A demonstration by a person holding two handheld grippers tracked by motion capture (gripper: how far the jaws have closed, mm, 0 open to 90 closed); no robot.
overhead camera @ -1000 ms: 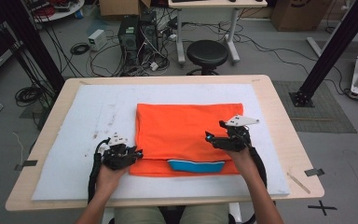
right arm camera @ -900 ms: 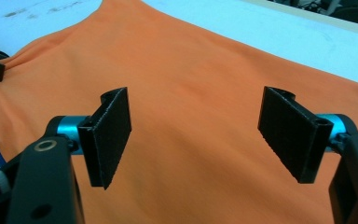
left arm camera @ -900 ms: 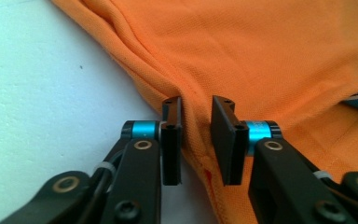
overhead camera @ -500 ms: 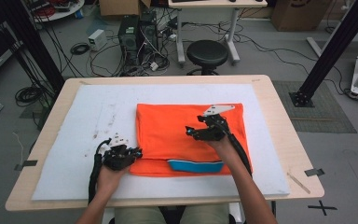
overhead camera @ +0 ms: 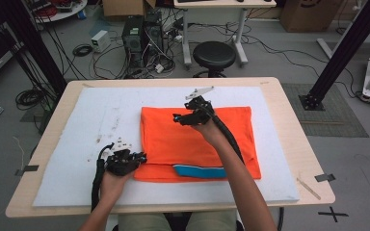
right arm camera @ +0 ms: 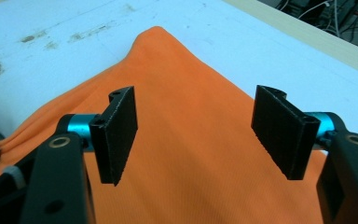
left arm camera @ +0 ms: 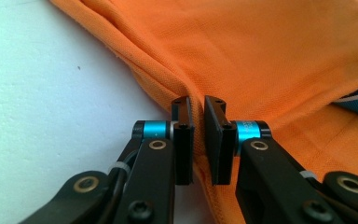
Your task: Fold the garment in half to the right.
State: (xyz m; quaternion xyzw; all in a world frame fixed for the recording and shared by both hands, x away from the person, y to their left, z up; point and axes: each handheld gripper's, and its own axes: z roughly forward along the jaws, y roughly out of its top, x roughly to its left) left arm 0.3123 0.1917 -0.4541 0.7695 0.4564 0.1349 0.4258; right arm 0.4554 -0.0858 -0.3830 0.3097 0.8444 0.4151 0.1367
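An orange garment [overhead camera: 197, 139] lies folded flat on the white mat [overhead camera: 91, 120], with a blue trim [overhead camera: 200, 171] showing at its near edge. My left gripper [overhead camera: 142, 156] sits at the garment's near left corner. In the left gripper view its jaws [left arm camera: 198, 105] have just been closing and pinch a fold of the orange cloth [left arm camera: 270, 56]. My right gripper [overhead camera: 177, 118] hovers over the garment's far middle, pointing left. Its jaws [right arm camera: 196, 116] stand wide apart though they have just been closing a little, with only orange cloth [right arm camera: 191, 154] below them.
The mat covers most of a wooden table [overhead camera: 294, 125]. Bare mat lies to the left of the garment, marked with a few dark smudges [overhead camera: 108, 125]. Beyond the table's far edge stand a black stool [overhead camera: 214, 55], a computer case [overhead camera: 142, 36] and floor cables.
The right gripper has travelled from the garment's right side leftward and away from me to its far middle. The left hand has stayed at the near left corner.
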